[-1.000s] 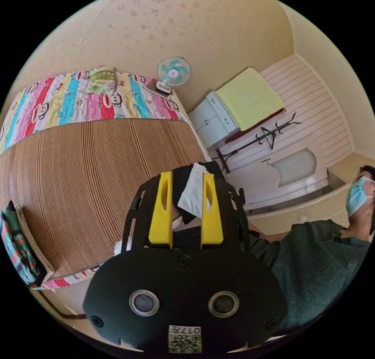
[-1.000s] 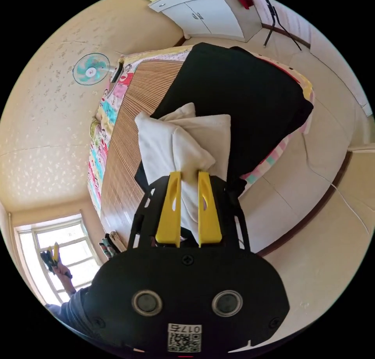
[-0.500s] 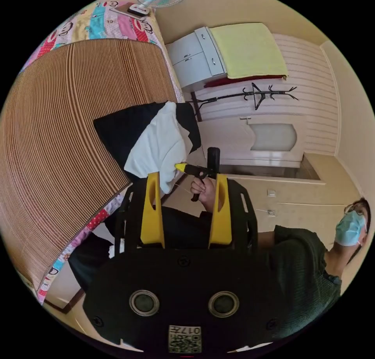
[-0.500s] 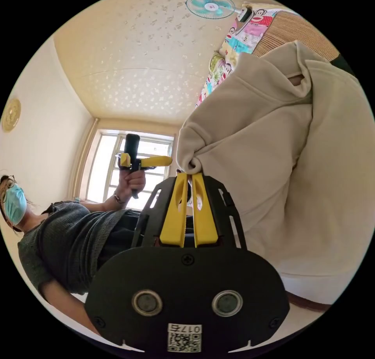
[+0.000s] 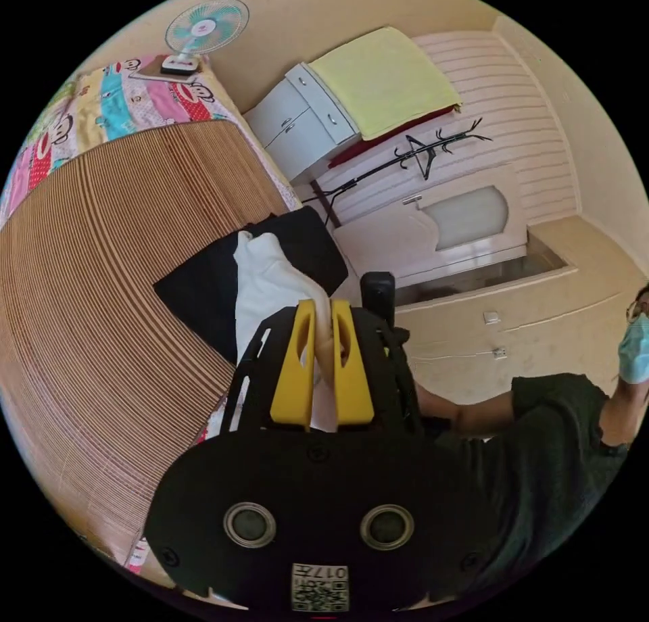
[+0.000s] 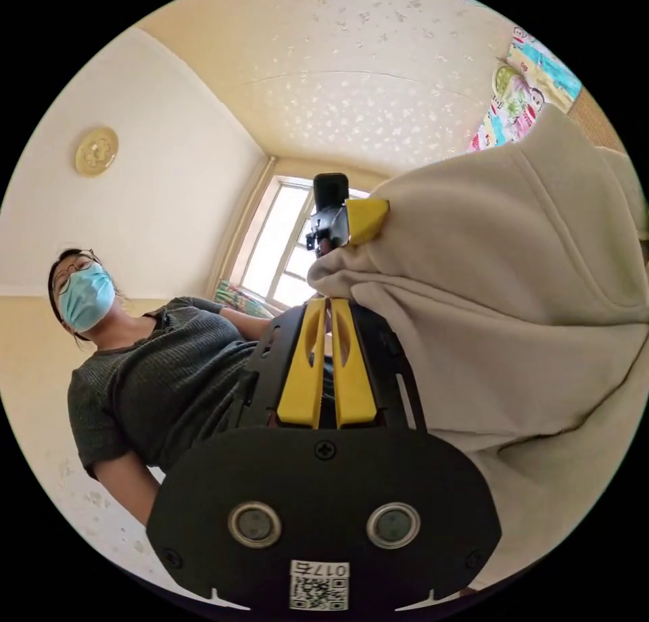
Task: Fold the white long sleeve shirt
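1. Nearest in the left gripper view: left gripper point(image 5: 322, 368), yellow jaws drawn close together and pinching a bunch of the white long sleeve shirt point(image 5: 267, 291) between them.
2. Nearest in the right gripper view: right gripper point(image 6: 327, 365), jaws nearly touching, clamped on a gathered edge of the same shirt point(image 6: 514, 297), which billows off to one side.
3. Just beyond the right gripper's jaw tips: the left gripper again point(image 6: 348, 218), biting the shirt at a second spot close by.
4. Beside the shirt in the right gripper view: a person point(image 6: 155, 385) in a dark knit top, holding both tools.
5. Behind the shirt in the left gripper view: a black cloth point(image 5: 203, 291) spread on a bed point(image 5: 101, 257) covered by a striped bamboo mat, the shirt hanging from the jaws with its far end trailing over the cloth.
6. Farther from the shirt: a small fan point(image 5: 203, 27) past the bed's end, a grey cabinet point(image 5: 304, 125) under a yellow towel, a dark coat rack point(image 5: 405, 159) and a door.
7. Progress, as a judgement: early. Shirt lifted and bunched, no flat panel or crease visible; spreading on the bed, sleeves turned in and body folded all left to do.
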